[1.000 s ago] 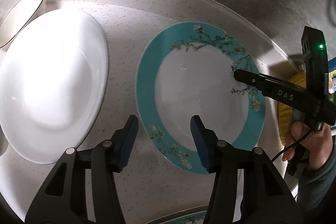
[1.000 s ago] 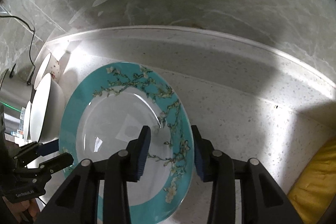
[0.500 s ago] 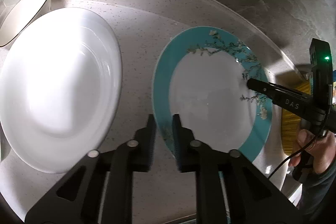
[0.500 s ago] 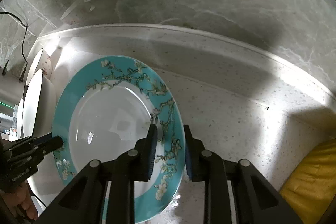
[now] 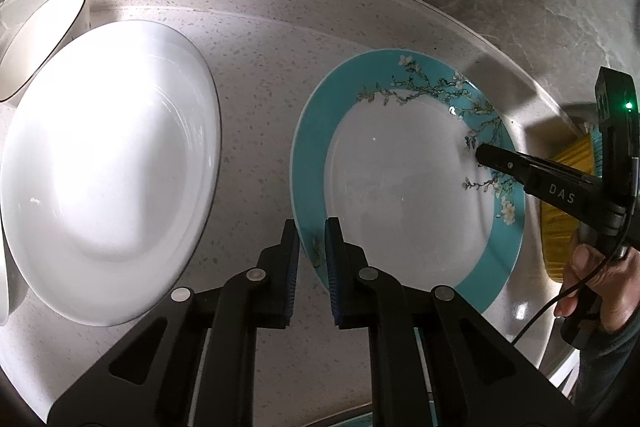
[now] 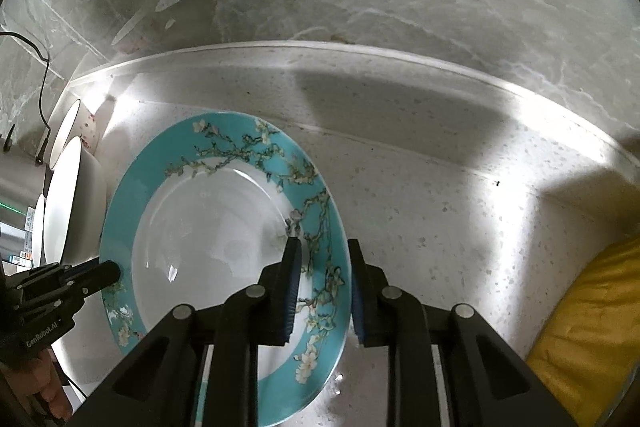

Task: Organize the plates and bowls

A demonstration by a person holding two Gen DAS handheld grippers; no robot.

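A teal-rimmed plate [image 5: 400, 187] with a blossom-branch pattern lies on a pale speckled worktop [image 5: 256, 99], in front of a grey marbled wall. The left gripper [image 5: 312, 247] has just been closing and now pinches the plate's near left rim between its blue pads. The right gripper [image 6: 320, 267] has also just been closing, and its pads clamp the opposite, patterned rim. To the left of the teal plate, apart from it, sits a plain white plate [image 5: 104, 171], with a dark-rimmed bowl [image 5: 36, 39] beyond it at the far left. A yellow object [image 6: 592, 327] lies at the right edge.
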